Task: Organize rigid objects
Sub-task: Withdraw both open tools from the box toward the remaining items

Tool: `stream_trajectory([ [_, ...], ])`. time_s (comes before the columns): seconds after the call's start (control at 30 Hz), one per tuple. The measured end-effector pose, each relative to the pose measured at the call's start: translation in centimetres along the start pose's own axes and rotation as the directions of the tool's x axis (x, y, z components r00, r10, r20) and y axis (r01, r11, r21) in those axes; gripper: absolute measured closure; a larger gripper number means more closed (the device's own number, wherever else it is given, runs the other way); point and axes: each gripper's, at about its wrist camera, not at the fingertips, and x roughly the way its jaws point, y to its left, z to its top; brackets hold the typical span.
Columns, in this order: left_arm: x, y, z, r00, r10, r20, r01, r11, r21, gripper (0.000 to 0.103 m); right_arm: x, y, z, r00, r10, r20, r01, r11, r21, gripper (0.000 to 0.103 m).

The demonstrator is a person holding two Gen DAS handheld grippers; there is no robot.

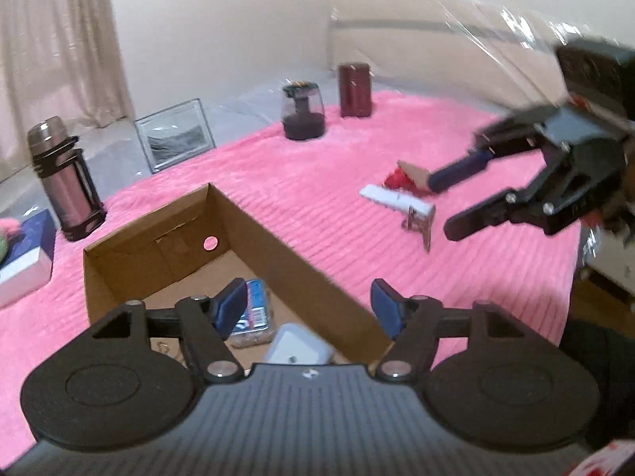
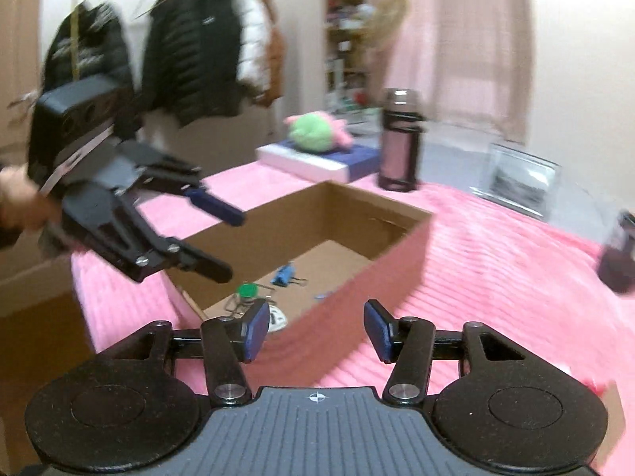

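An open cardboard box (image 1: 301, 261) lies on the pink blanket (image 1: 317, 166). In it are a blue packet (image 1: 254, 309) and a white case (image 1: 297, 345); the right wrist view shows a blue binder clip (image 2: 283, 275) and a green-capped item (image 2: 246, 291) in the box (image 2: 397, 254). My left gripper (image 1: 307, 305) is open and empty over the box's right wall. My right gripper (image 2: 315, 329) is open and empty over the box's near wall. It also shows in the left wrist view (image 1: 448, 202), beside a white flat item (image 1: 397, 200), a red item (image 1: 399, 178) and a small metal piece (image 1: 418, 226).
A steel thermos (image 1: 65, 182), a picture frame (image 1: 174, 135), a dark clear jar (image 1: 303, 111) and a maroon box (image 1: 355, 89) stand on the bed. A green and pink plush (image 2: 317, 133) lies on a white and blue box (image 2: 317, 160). Jackets (image 2: 190, 51) hang behind.
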Motion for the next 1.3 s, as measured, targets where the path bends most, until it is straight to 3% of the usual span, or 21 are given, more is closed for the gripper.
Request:
stream_trajectory([
  [0.07, -0.1, -1.5, 0.1, 0.999, 0.040, 0.019, -0.039, 0.998, -0.049, 0.029, -1.5, -0.3, -1.1, 0.999, -0.039, 0.021, 0.038, 0.998, 0.045, 0.047],
  [0.2, -0.2, -4.1, 0.1, 0.995, 0.088, 0.056, -0.079, 0.987, -0.136, 0.027, -4.4, -1.4, -3.6, 0.991, -0.127, 0.041, 0.120, 0.983, 0.142, 0.041],
  [0.43, 0.7, -9.4, 0.0, 0.987, 0.120, 0.111, -0.092, 0.970, -0.227, 0.021, -8.7, -3.1, -8.2, 0.960, -0.280, 0.013, 0.266, 0.926, 0.269, 0.031],
  [0.77, 4.5, -15.9, 0.3, 0.988, 0.126, 0.092, -0.109, 0.978, -0.178, 0.021, -13.8, -6.1, -12.9, 0.904, -0.425, -0.049, 0.404, 0.810, 0.425, 0.030],
  [1.0, 7.3, -18.4, 0.6, 0.994, 0.091, 0.061, -0.081, 0.986, -0.146, 0.021, -15.7, -7.4, -14.9, 0.888, -0.454, -0.071, 0.432, 0.771, 0.468, 0.030],
  [1.3, 10.4, -19.6, 1.4, 0.994, 0.099, 0.054, -0.092, 0.989, -0.115, 0.021, -16.0, -9.1, -15.6, 0.875, -0.478, -0.079, 0.451, 0.743, 0.494, 0.030],
])
